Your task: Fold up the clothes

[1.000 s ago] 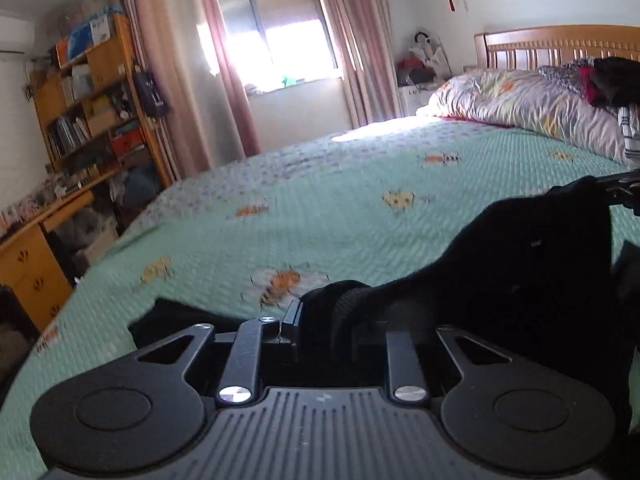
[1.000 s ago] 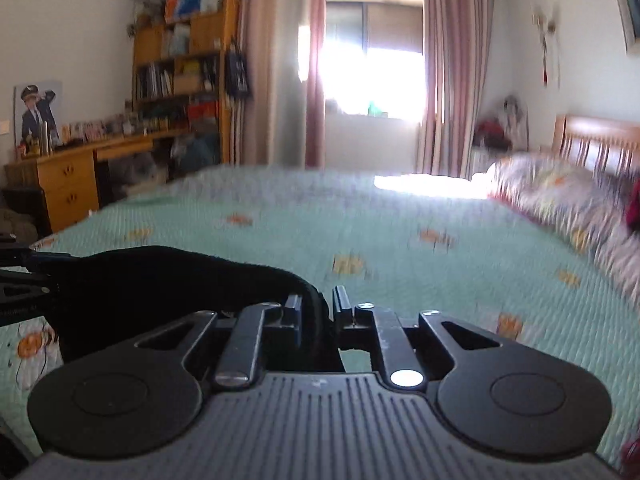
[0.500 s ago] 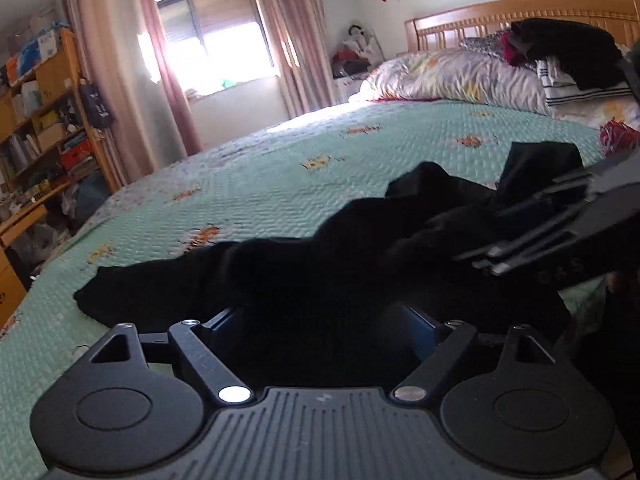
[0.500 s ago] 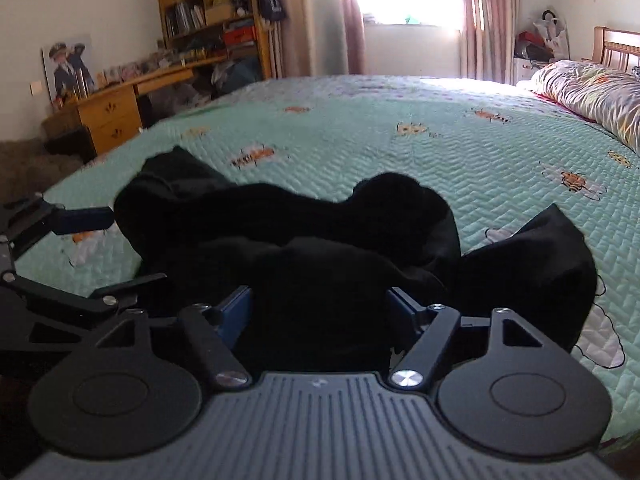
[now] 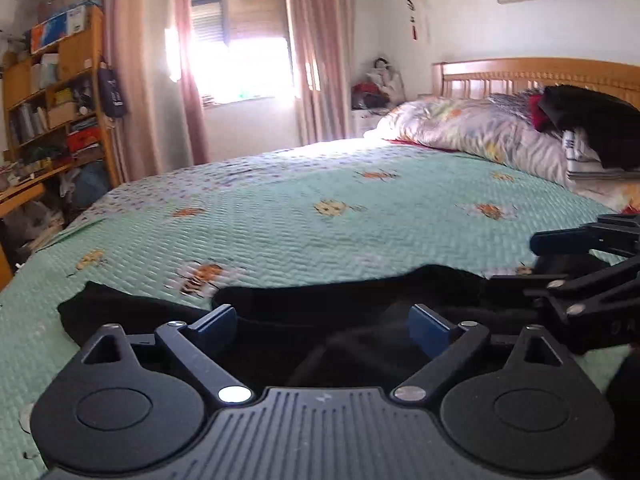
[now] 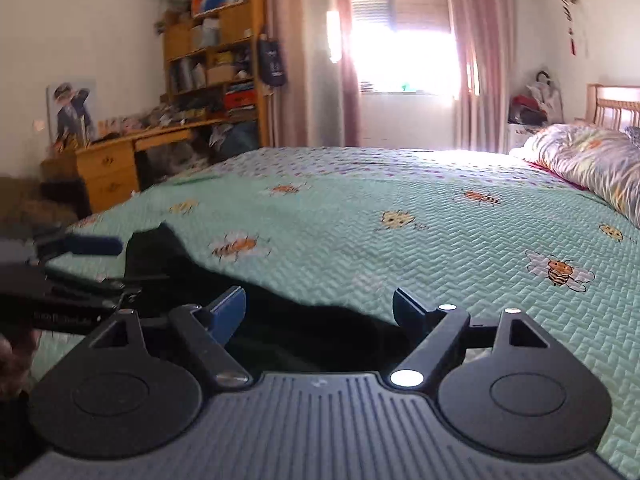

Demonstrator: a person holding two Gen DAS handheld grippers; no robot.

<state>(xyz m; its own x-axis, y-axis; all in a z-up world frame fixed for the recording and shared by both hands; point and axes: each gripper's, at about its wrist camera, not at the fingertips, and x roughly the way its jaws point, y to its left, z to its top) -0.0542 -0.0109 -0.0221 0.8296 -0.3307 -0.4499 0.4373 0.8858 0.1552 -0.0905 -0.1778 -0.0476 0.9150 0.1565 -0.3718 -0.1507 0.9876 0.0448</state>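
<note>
Black garment (image 5: pixel 360 300) lies flat on the green bedspread (image 5: pixel 320 216), between the left gripper's (image 5: pixel 322 322) and right gripper's (image 6: pixel 320 306) fingers, which have just been opening and stand wide, gripping nothing.

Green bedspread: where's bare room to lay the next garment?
Free: the wide middle of the green quilted bedspread, between the crumpled black garment near the front edge and the floral pillows at the headboard. Crowded: the front edge and the pillow end stacked with folded clothes.

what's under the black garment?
The black garment lies on the green bee-print bedspread, which shows all around it. Whatever lies directly beneath the cloth is covered.
</note>
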